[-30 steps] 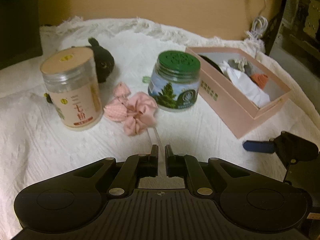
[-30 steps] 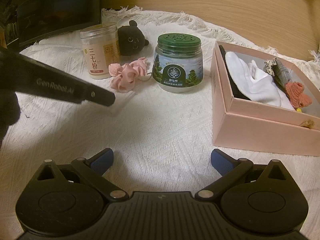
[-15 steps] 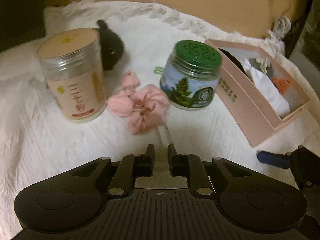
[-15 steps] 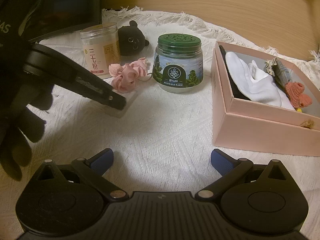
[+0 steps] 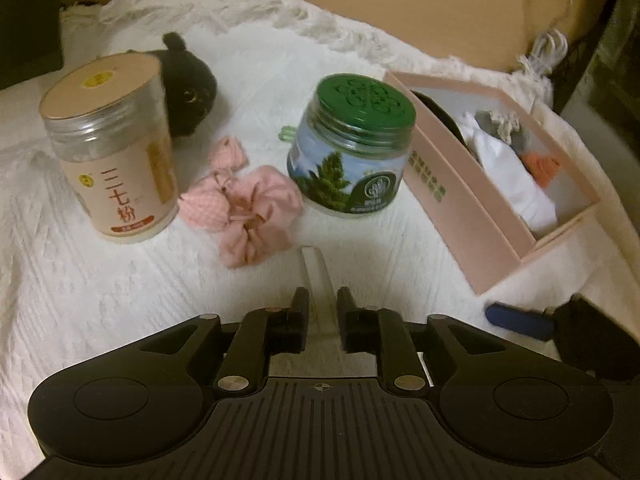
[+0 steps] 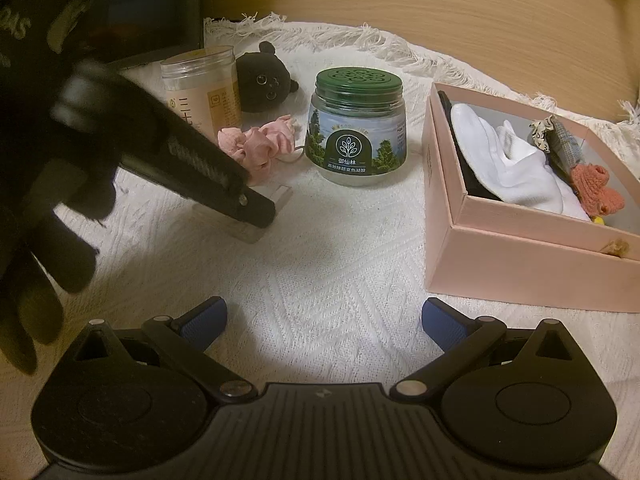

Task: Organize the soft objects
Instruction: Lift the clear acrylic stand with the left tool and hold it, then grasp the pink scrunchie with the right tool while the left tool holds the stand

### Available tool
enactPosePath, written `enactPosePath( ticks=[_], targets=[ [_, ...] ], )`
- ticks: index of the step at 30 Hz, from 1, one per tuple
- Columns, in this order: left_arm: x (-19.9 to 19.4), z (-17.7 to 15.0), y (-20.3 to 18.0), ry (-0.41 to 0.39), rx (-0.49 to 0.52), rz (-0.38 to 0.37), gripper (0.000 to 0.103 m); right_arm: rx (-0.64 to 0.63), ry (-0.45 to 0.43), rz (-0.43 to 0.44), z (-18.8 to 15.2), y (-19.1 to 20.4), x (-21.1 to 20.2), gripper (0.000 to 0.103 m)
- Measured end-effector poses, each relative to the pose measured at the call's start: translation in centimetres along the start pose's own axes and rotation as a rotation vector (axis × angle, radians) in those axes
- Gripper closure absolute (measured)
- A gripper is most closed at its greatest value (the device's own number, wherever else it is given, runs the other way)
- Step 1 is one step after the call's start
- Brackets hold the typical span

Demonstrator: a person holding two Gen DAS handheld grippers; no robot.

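A pink scrunchie (image 5: 244, 210) lies on the white cloth between a tan-lidded jar (image 5: 110, 152) and a green-lidded jar (image 5: 352, 148); it also shows in the right wrist view (image 6: 260, 146). A black plush toy (image 5: 188, 88) sits behind the tan jar. My left gripper (image 5: 316, 270) has its clear fingers nearly together, empty, just short of the scrunchie; it shows from the side in the right wrist view (image 6: 264, 208). My right gripper (image 6: 324, 316) is open and empty over bare cloth. A pink box (image 6: 516, 256) on the right holds white socks (image 6: 508, 168) and other soft items.
A fringed white cloth (image 6: 320, 264) covers the table. A wooden wall runs behind it. A dark screen (image 6: 160, 4) stands at the back left. White cables (image 5: 548, 46) hang at the back right.
My left gripper has moved forward and down toward the pink scrunchie, which now looms larger. The right gripper has held still and stayed open.
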State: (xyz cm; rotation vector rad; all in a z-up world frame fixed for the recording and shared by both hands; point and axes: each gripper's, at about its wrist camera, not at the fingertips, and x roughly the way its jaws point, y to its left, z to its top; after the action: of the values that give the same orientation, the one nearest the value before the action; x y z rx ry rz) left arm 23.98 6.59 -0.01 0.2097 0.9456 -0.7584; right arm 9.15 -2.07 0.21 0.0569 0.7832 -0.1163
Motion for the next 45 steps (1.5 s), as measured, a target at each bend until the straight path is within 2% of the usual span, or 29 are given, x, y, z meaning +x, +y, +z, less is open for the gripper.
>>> enactPosePath(
  ticks=[8,11,14,19,25,29,33,35,38,45],
  targets=[
    [0.0,-0.4,-1.7,-0.014,0.116,0.063,0.083,0.000,0.000,0.000,0.0,0.0,0.0,0.000],
    [0.5,-0.3,-2.3,0.010,0.140,0.070,0.082,-0.002,0.001,-0.001,0.0,0.0,0.0,0.000],
    [0.8,0.0,-2.6,0.018,0.135,0.075,0.079,-0.002,0.000,-0.001,0.1,0.0,0.0,0.000],
    [0.9,0.5,-2.5,0.045,0.058,0.093,0.079,-0.002,0.001,0.000,0.0,0.0,0.0,0.000],
    [0.9,0.0,-3.1,0.028,0.121,0.114,0.078,-0.003,0.001,-0.001,0.1,0.1,0.1,0.000],
    [0.9,-0.1,-2.7,0.006,0.097,0.108,0.078,-0.005,0.004,-0.001,0.1,0.1,0.1,0.000],
    [0.6,-0.6,-2.5,-0.027,0.082,0.106,0.087,-0.008,0.009,0.000,0.2,0.1,0.1,0.000],
    [0.1,-0.8,-1.7,-0.027,0.048,0.074,0.088,-0.016,0.027,0.003,0.4,0.2,0.0,0.000],
    [-1.3,-1.0,-0.5,-0.046,0.026,0.068,0.088,-0.039,0.056,0.028,1.2,0.3,-0.4,0.001],
    [-6.2,-2.1,4.9,-0.129,-0.088,0.135,0.088,-0.132,-0.074,0.046,5.2,2.3,-2.5,0.001]
  ],
)
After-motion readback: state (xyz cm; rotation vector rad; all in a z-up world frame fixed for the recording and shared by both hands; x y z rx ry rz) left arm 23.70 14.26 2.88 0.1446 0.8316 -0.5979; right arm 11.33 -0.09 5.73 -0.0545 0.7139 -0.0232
